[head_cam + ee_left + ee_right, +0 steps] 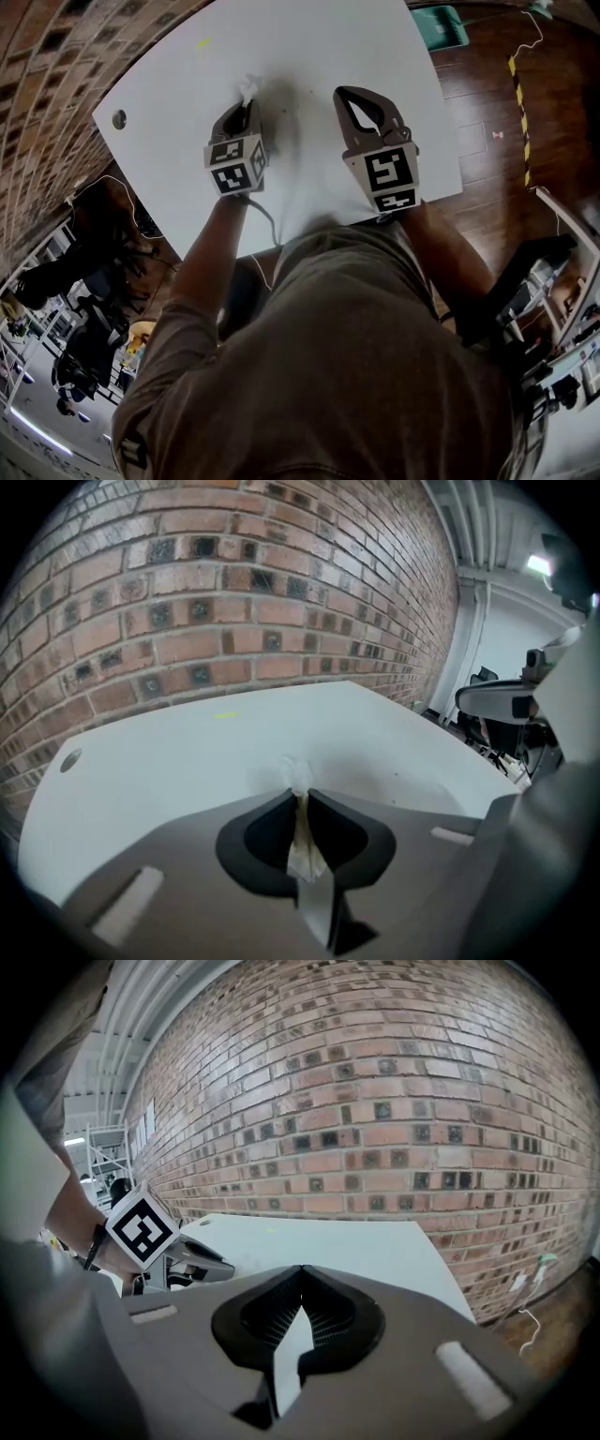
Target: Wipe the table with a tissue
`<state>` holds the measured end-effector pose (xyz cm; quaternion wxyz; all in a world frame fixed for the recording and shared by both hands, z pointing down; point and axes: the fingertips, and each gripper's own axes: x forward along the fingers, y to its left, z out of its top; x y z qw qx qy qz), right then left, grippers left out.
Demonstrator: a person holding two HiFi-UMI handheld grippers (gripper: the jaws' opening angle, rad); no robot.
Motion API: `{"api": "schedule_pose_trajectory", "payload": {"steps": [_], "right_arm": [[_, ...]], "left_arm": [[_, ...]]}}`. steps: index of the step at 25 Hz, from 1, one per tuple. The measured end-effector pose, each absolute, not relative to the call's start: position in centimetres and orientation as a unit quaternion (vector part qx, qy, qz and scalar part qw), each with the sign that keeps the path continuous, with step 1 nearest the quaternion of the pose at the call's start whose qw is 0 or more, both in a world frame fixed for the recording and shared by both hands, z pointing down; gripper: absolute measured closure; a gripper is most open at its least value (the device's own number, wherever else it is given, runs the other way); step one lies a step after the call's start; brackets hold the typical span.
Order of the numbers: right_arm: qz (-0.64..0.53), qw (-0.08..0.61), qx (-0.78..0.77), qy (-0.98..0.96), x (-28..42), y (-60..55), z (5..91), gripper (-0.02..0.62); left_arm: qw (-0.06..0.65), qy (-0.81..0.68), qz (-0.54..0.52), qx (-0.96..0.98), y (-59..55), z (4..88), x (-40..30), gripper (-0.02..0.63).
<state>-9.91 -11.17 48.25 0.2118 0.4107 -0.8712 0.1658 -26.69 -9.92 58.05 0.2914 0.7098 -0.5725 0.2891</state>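
The tissue is pinched in my left gripper. In the left gripper view the jaws are closed on it, a crumpled strip running between them and a small white tuft poking past the tips. That tuft sits over the middle of the white table, toward its left half. I cannot tell whether it is actually pressing on the surface.

My right gripper is just beside it over the same table, fingers together with nothing between them (the pale sliver there is only tabletop showing through).

I judge the pick-up done and the wiping itself mostly ahead. The top shows no streaks, and a faint yellow mark remains near the far edge.
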Motion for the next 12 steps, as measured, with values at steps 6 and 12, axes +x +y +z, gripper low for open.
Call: {"api": "schedule_pose_trajectory", "payload": {"steps": [6, 12], "right_arm": [[0.16, 0.216, 0.402, -0.875, -11.3, -10.6, 48.1, 0.581], [0.155, 0.222, 0.392, -0.879, -12.5, -9.6, 48.1, 0.581]], "left_arm": [[0.295, -0.596, 0.289, 0.689, -9.4, 58.1, -30.0, 0.575], [0.301, -0.62, 0.281, 0.668, -8.8, 58.1, -32.8, 0.575]]}}
